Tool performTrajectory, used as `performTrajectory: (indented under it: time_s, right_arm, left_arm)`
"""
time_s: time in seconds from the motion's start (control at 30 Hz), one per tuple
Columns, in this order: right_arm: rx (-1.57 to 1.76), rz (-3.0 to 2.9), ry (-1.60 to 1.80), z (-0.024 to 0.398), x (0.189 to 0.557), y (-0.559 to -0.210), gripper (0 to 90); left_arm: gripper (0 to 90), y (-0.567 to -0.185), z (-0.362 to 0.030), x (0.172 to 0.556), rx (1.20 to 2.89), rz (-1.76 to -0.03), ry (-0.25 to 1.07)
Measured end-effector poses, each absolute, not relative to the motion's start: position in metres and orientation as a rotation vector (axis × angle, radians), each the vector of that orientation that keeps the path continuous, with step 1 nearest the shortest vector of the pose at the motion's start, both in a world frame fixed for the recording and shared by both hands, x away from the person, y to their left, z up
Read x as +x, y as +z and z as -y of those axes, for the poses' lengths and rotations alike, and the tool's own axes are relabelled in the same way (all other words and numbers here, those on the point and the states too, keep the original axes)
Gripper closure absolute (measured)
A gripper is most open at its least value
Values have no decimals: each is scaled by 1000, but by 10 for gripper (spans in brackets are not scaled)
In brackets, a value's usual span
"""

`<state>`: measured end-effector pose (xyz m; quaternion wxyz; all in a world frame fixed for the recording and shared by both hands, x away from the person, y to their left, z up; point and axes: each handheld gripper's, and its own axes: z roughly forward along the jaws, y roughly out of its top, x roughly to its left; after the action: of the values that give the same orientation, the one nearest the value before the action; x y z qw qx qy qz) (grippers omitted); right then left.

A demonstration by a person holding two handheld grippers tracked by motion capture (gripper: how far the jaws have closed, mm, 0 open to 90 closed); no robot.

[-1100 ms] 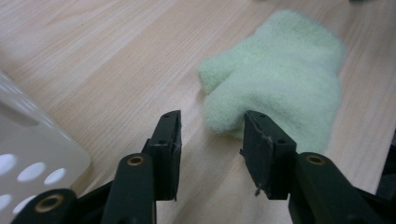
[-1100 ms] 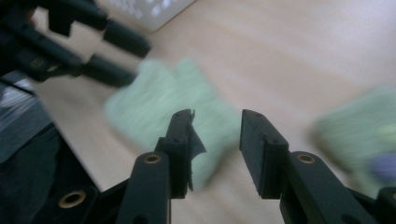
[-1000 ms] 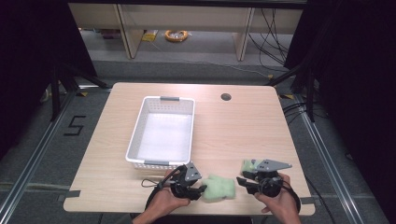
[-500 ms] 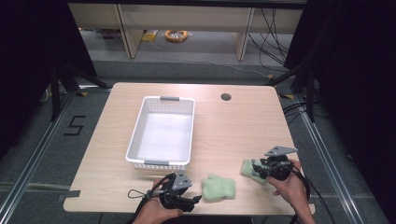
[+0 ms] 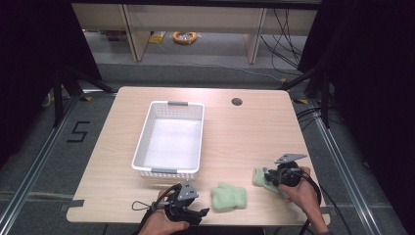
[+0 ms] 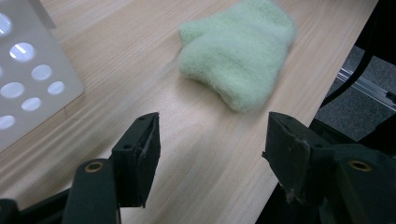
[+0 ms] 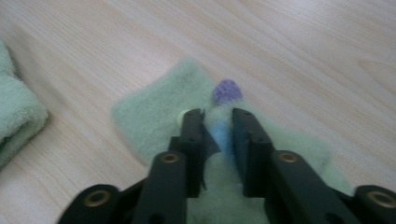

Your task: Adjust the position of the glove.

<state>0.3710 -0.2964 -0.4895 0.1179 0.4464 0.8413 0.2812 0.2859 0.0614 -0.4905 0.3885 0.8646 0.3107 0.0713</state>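
Two pale green, fuzzy socks lie on the wooden surface near its front edge. The first sock [image 5: 228, 197] is bunched into a thick, rounded, folded lump, in front of the white basket [image 5: 169, 139] and apart from it. In the left gripper view it [image 6: 238, 51] sits close to the surface's edge, soft and slightly blurred. The second sock [image 5: 260, 177] lies flatter, well to the right of the first. In the right gripper view it [image 7: 154, 112] is spread out, with a purple dot [image 7: 227, 90], a blue patch and a small pale dot on its top. A fold of it with the blue patch is pinched in the right claw [image 7: 218, 125].
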Motion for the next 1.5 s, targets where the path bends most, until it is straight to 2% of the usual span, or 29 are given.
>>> performTrajectory:
  time_s: [0.17,0.43,0.6,0.97,1.2,1.5]
  right_arm:
    - [1265,-2421,858,294,370,-489,856]
    - [1125,-2420,984,272,338,-445,859]
    - [1012,-2472,1072,248,327,-435,859]
    - [880,-2590,1081,205,319,-439,857]
    - [892,-2614,1059,187,320,-446,856]
    - [877,-2609,1061,178,320,-449,855]
  left_arm:
    - [358,-490,-62,286,2188,-817,189]
    - [359,-487,-63,287,2178,-797,191]
    - [360,-484,-62,285,2171,-786,191]
    - [367,-476,-61,285,2102,-820,181]
    - [413,-470,-51,281,2071,-773,186]
    - [498,-473,-37,285,2113,-719,229]
